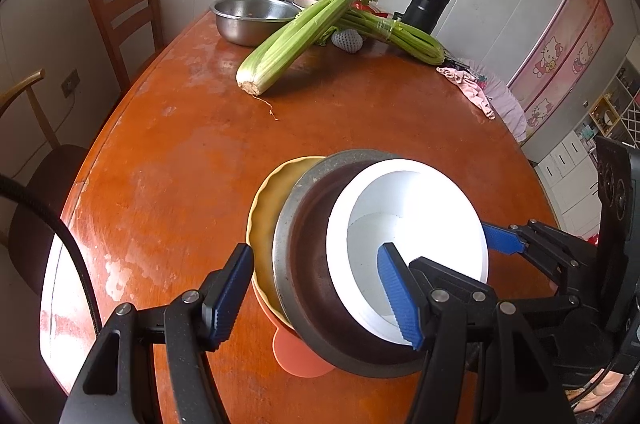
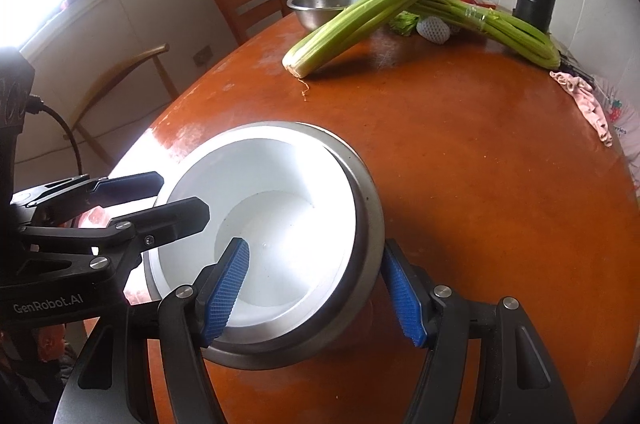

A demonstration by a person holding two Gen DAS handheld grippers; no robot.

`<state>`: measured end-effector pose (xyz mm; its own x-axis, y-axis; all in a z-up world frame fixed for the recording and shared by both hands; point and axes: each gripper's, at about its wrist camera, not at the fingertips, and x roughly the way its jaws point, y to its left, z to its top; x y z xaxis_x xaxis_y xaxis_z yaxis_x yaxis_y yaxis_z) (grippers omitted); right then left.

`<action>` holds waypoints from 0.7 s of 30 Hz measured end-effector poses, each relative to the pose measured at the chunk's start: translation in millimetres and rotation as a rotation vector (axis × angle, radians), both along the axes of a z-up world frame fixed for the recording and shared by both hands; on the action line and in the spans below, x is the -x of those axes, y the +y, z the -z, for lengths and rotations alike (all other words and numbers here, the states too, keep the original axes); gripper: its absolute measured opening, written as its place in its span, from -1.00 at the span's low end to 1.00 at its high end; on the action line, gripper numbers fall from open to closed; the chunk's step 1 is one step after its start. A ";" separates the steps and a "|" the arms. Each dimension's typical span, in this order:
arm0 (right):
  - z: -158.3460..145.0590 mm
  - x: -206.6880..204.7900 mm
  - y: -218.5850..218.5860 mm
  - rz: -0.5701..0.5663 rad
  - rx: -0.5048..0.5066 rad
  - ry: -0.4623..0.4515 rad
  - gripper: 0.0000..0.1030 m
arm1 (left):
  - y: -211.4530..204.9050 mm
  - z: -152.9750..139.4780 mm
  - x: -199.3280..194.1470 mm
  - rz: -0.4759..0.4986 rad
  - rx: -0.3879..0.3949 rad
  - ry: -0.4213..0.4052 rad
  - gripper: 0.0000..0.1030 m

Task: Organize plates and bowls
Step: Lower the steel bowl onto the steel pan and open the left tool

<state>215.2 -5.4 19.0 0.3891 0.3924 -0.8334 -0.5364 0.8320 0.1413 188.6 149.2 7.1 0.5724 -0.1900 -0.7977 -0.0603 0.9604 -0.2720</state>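
Note:
A white bowl (image 1: 404,216) (image 2: 280,204) sits nested in a steel bowl (image 1: 304,244) (image 2: 360,208). Under them lie a scalloped yellow plate (image 1: 268,208) and an orange plate (image 1: 296,356) on the brown table (image 1: 180,164). My left gripper (image 1: 316,298) (image 2: 184,196) spans the stack's left side, one pad against the yellow plate's rim and the other inside the white bowl. My right gripper (image 2: 314,298) grips the opposite side, one pad inside the white bowl and one on the steel bowl's outer wall. One of its blue fingers (image 1: 502,240) shows in the left wrist view.
At the far end of the table lie two celery bunches (image 1: 296,32), a large steel basin (image 1: 248,18), a net-wrapped fruit (image 1: 347,41) and a black flask (image 1: 428,0). A pink cloth (image 1: 468,88) hangs at the right edge. Wooden chairs (image 1: 124,12) stand on the left.

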 end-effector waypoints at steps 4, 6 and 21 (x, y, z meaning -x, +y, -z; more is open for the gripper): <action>-2.6 -0.1 -1.1 0.005 0.002 -0.011 0.35 | 1.1 -2.5 1.4 -0.007 0.000 -0.003 0.24; -3.6 1.0 -1.4 0.004 -0.001 -0.014 0.35 | 1.0 -4.4 2.6 -0.007 -0.003 -0.008 0.24; -21.4 13.0 -5.2 0.003 -0.028 -0.077 0.35 | 2.9 -22.9 21.3 -0.047 -0.011 -0.050 0.24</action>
<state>202.2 -10.6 40.3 0.4526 0.4140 -0.7898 -0.5438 0.8301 0.1235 167.2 152.2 30.0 0.6194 -0.1534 -0.7699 -0.0922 0.9597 -0.2654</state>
